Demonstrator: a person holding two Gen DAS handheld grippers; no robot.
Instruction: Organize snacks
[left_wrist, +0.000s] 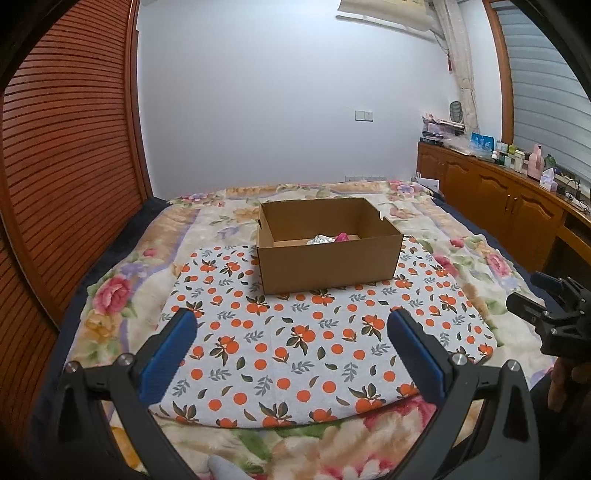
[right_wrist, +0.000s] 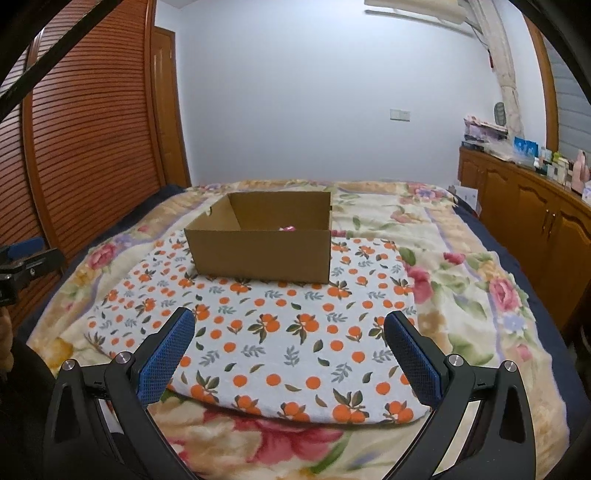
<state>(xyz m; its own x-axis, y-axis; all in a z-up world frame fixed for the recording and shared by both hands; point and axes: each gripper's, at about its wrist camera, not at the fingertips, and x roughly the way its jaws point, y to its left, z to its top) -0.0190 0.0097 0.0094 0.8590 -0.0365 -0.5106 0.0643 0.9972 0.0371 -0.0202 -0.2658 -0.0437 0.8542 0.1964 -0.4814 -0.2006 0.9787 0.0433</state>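
Observation:
An open cardboard box (left_wrist: 328, 264) stands on an orange-print cloth (left_wrist: 280, 354) on the bed. Inside it lie a silvery snack packet (left_wrist: 320, 240) and a pink one (left_wrist: 342, 236). In the right wrist view the box (right_wrist: 260, 254) shows only a sliver of the pink packet (right_wrist: 287, 229). My left gripper (left_wrist: 291, 332) is open and empty, above the cloth in front of the box. My right gripper (right_wrist: 290, 332) is open and empty, also short of the box. The right gripper's body shows at the right edge of the left wrist view (left_wrist: 554, 317).
A floral blanket (left_wrist: 122, 291) covers the bed. A slatted wooden wardrobe (left_wrist: 66, 166) runs along the left. A wooden cabinet (left_wrist: 517, 210) with bottles and boxes on top stands at the right. A white wall is behind.

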